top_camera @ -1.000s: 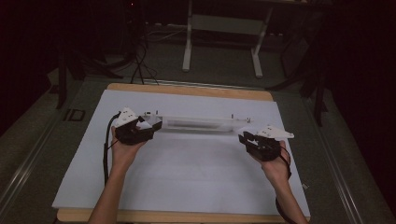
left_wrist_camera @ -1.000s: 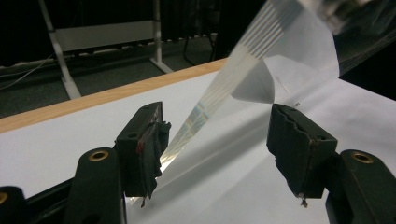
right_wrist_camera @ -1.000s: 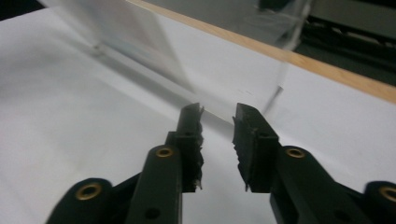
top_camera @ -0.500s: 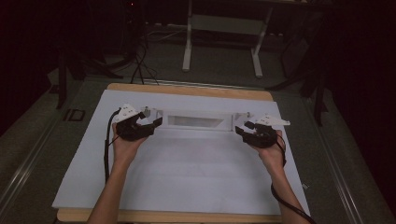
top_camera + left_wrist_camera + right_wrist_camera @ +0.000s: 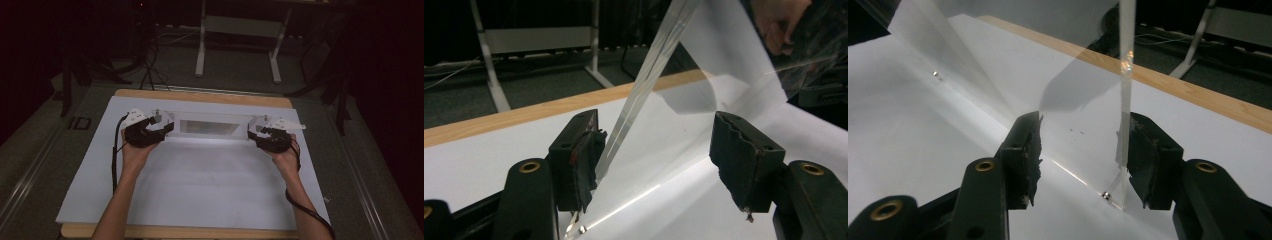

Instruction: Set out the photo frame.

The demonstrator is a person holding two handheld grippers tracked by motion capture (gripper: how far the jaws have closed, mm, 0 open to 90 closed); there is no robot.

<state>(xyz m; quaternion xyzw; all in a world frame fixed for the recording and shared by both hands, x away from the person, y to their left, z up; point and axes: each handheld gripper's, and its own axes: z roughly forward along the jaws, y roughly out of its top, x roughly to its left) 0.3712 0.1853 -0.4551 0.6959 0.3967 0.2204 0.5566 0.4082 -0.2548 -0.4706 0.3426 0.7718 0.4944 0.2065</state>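
Dark room all round, with a metal stand (image 5: 239, 40) on the floor beyond the table (image 5: 200, 96). White sheet (image 5: 200, 190) covers most of the tabletop, leaving a wooden strip along the far edge and the near one.

Across the far part of the sheet a clear bag (image 5: 207, 128) is stretched between the two grippers, its zip strip running along the far side. Nothing can be seen inside it; the white sheet shows straight through the film.

Left gripper (image 5: 161, 130) sits at the bag's left end. In the left gripper view its jaws stand wide apart, and the bag (image 5: 684, 100) rises between them. The zip strip (image 5: 644, 80) passes just beside the left-hand pad (image 5: 584, 160); whether it touches is unclear. The other pad (image 5: 739, 160) is well clear of the film.

Right gripper (image 5: 256, 133) sits at the bag's right end. In the right gripper view its jaws are partly parted, with the bag (image 5: 1078, 110) between them and its strip (image 5: 1124, 75) standing upright just beside one pad (image 5: 1148, 160). No grip shows.

Both forearms come in from the near edge and angle outward. Left hand (image 5: 135, 150) and right hand (image 5: 285, 155) are wrapped round the gripper bodies, grippers turned inward toward each other. A cable trails from each gripper.
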